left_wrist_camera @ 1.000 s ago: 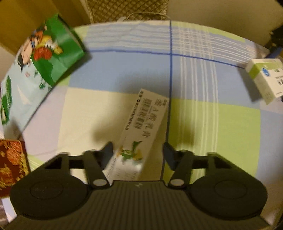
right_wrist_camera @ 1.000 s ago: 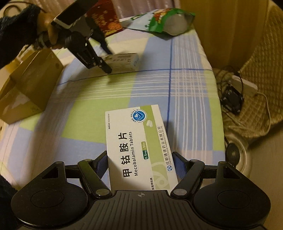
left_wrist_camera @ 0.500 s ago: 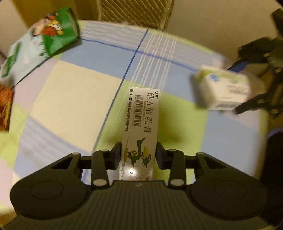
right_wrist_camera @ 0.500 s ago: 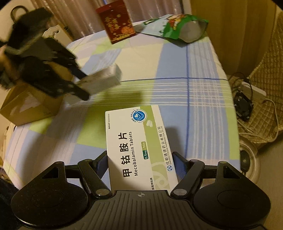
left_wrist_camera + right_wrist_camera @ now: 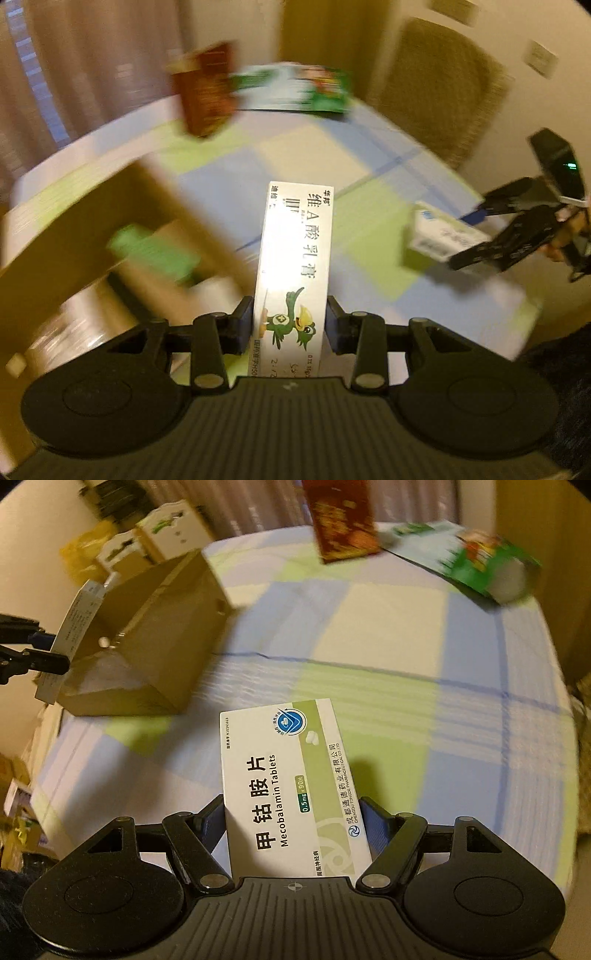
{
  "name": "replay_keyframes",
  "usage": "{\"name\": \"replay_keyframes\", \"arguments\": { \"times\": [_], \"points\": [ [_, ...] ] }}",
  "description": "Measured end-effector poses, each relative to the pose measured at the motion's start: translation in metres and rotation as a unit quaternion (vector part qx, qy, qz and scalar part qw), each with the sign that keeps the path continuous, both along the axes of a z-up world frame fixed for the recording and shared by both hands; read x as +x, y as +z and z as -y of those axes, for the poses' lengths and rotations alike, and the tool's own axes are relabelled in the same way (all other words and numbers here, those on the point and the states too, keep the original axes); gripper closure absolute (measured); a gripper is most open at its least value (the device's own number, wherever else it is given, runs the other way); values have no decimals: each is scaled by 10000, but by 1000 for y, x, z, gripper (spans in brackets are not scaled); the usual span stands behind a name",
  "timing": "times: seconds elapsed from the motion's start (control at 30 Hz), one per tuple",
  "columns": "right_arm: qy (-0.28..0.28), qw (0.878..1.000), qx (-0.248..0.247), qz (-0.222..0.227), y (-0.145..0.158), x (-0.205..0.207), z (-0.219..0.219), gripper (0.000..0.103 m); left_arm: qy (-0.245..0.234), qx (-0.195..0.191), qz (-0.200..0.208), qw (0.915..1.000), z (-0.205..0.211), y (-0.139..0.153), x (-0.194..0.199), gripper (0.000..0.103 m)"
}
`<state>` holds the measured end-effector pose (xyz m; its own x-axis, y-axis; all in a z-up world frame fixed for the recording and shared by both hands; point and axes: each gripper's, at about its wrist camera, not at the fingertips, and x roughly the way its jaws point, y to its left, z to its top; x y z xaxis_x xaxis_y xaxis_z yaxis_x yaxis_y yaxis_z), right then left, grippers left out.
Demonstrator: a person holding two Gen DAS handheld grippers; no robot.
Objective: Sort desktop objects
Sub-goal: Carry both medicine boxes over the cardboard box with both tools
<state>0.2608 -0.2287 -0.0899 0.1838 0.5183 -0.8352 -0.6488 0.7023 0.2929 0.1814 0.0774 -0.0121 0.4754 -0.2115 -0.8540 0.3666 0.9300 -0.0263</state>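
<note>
Above checkered tablecloth [image 5: 388, 627], tablet box [image 5: 288, 786] between right claw [image 5: 293, 821] pads.

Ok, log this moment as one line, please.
left gripper: shut on ointment box | right gripper: shut on Mecobalamin box | cardboard box: open, on table | both boxes lifted

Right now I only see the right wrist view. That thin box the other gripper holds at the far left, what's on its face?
Observer: The left wrist view shows the narrow box bearing a green cartoon bird and Chinese characters.
Operator: Is it gripped?
Observer: Yes, the left gripper is shut on its long sides.
Operator: Anything inside the cardboard box?
Observer: A blurred green item seems to lie in it.
</note>
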Motion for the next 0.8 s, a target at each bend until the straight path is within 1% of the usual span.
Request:
{"name": "replay_keyframes", "arguments": {
  "times": [0.07, 0.13, 0.23, 0.37, 0.53, 0.6, 0.7, 0.8],
  "points": [
    [104, 9999, 116, 17, 6, 3, -15, 29, 390, 103, 79, 9992, -29, 9, -13, 69],
    [207, 9995, 249, 39, 14, 7, -31, 29, 640, 217, 158, 9976, -56, 19, -23, 69],
    [344, 9986, 383, 147, 29, 12, -55, 29, 893, 481, 246, 9945, -92, 32, -30, 69],
    [456, 9968, 560, 336, 49, 21, -89, 29, 1159, 801, 309, 9895, -138, 41, -27, 69],
    [543, 9936, 871, 475, 71, 29, -132, 29, 1393, 890, 200, 9860, -176, 21, -2, 69],
    [602, 9922, 945, 549, 79, 29, -150, 29, 1473, 857, 117, 9853, -189, 12, 7, 69],
    [671, 9906, 1009, 637, 87, 30, -173, 29, 1560, 817, 4, 9844, -198, -4, 22, 69],
    [740, 9895, 1030, 695, 92, 30, -193, 29, 1653, 931, -90, 9818, -200, -18, 35, 69]
  ]
}}
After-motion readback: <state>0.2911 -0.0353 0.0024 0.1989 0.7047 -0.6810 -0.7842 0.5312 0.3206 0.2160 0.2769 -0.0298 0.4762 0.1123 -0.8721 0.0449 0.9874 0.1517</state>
